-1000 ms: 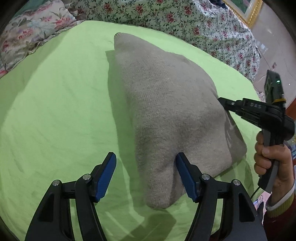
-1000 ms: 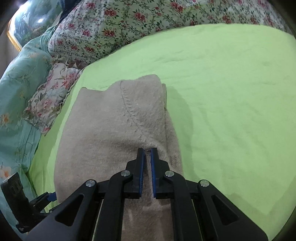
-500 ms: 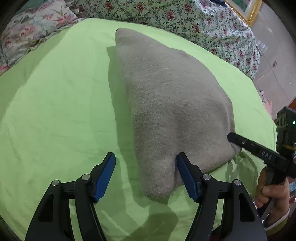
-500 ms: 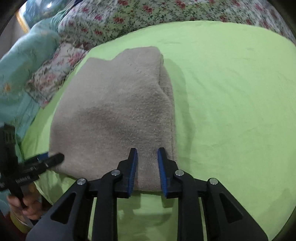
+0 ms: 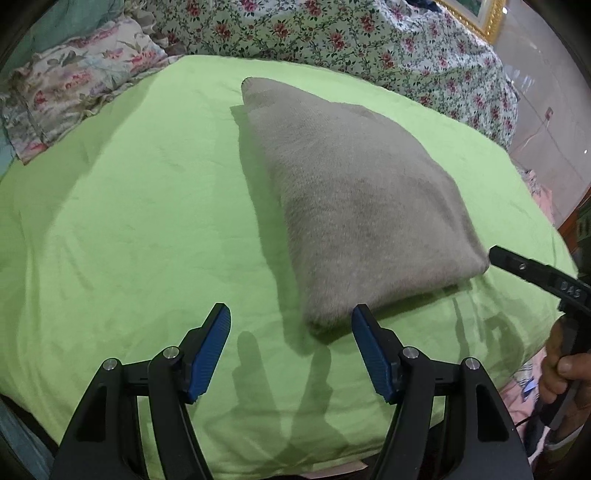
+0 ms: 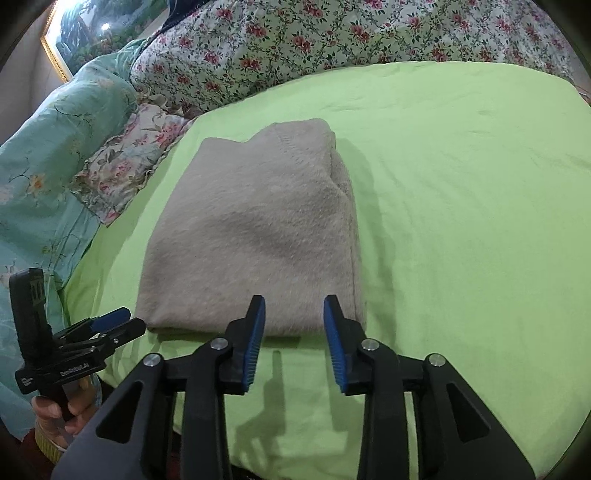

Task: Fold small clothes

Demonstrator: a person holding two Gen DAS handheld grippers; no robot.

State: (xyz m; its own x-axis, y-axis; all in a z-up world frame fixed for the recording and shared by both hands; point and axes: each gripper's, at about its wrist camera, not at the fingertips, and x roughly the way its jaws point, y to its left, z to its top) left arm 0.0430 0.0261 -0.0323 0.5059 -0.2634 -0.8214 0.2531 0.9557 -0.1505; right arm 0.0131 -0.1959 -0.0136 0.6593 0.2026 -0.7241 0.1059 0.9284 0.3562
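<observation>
My left tool point(image 5: 291, 338) is spread wide with nothing between its blue pads point(image 5: 208, 349). It hangs just in front of the near corner of the folded beige garment point(image 5: 354, 206), and its right pad sits just beside that corner; I cannot tell whether it touches the cloth. In this view the garment lies flat on the green sheet point(image 5: 129, 221) of the bed, narrowing to a far corner that points toward the floral quilt point(image 5: 332, 33). A ruffled floral pillow point(image 5: 70, 81) lies at the far left of the sheet. My right tool point(image 5: 524, 267) shows at the right edge, its tip near the garment's right corner, with my right hand point(image 5: 561, 369) gripping its handle.

From the right wrist view, my right tool point(image 6: 294, 341) is partly open and holds nothing. It hovers over the bare green sheet point(image 6: 461, 221) just short of the garment's near edge. The beige garment point(image 6: 258, 236) is a neat folded stack, a seam line showing near its far edge. My left tool point(image 6: 114, 325) is at the lower left, near the garment's near left corner, held by my left hand point(image 6: 59, 413). Beyond it lie a teal floral duvet point(image 6: 48, 155), the ruffled pillow point(image 6: 125, 166) and the floral quilt point(image 6: 332, 40).
</observation>
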